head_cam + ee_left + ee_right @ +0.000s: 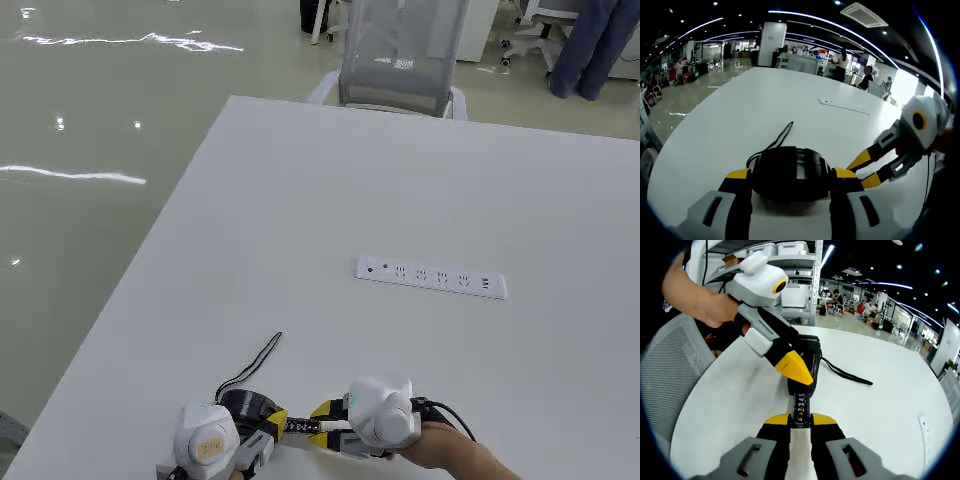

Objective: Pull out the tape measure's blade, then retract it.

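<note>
The black tape measure (pixel 250 408) lies near the table's front edge, its wrist strap (pixel 252 366) trailing away over the white top. My left gripper (pixel 262 427) is shut on the case (pixel 790 172), one yellow-tipped jaw on each side. A short length of blade (pixel 800 407) with printed numbers sticks out of the case (pixel 805 362). My right gripper (pixel 800 419) is shut on the blade's end, and its yellow fingertips (pixel 325 409) face the left gripper. The right gripper (pixel 867 167) reaches in from the right in the left gripper view.
A white power strip (pixel 430 277) lies flat in the middle of the table (pixel 330 200). A grey mesh chair (pixel 400 50) stands at the far edge. The table's left edge runs close to the tape measure. A person stands far off at the back right.
</note>
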A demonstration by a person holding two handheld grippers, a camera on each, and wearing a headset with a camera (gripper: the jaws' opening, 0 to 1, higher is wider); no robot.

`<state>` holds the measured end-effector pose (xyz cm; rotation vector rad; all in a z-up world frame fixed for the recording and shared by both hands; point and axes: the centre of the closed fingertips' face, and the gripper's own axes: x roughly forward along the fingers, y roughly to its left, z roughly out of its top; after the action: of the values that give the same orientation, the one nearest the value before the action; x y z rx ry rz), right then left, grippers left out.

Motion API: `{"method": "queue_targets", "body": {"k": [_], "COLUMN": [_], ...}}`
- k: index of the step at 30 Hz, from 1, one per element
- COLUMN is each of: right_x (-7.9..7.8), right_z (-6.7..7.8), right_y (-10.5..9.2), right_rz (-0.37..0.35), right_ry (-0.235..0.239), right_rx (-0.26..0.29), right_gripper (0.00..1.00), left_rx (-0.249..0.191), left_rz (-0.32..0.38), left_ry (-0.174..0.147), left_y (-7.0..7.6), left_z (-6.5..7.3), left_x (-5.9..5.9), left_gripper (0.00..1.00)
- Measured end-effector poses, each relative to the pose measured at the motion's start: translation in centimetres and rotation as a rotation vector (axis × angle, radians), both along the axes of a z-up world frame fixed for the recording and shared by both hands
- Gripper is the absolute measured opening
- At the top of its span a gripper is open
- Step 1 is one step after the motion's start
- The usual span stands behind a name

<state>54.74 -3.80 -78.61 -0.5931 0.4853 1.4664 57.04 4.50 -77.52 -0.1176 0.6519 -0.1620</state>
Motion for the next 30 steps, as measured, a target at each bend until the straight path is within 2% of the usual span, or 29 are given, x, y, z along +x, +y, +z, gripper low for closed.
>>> {"method": "queue_targets", "body": {"k": [30], "right_x": [-0.07], "right_z": [0.21], "right_y": [0.29], "right_rz": [0.005], "right_ry": [-0.004], "right_rx": [-0.005], "right_gripper": [0.13], "left_rx": [0.003], "left_rz": [-0.003], "left_ry": [0.000], "left_y": [0.02], "left_z": [0.03], "left_x": [-0.02], "left_gripper": [0.59]}}
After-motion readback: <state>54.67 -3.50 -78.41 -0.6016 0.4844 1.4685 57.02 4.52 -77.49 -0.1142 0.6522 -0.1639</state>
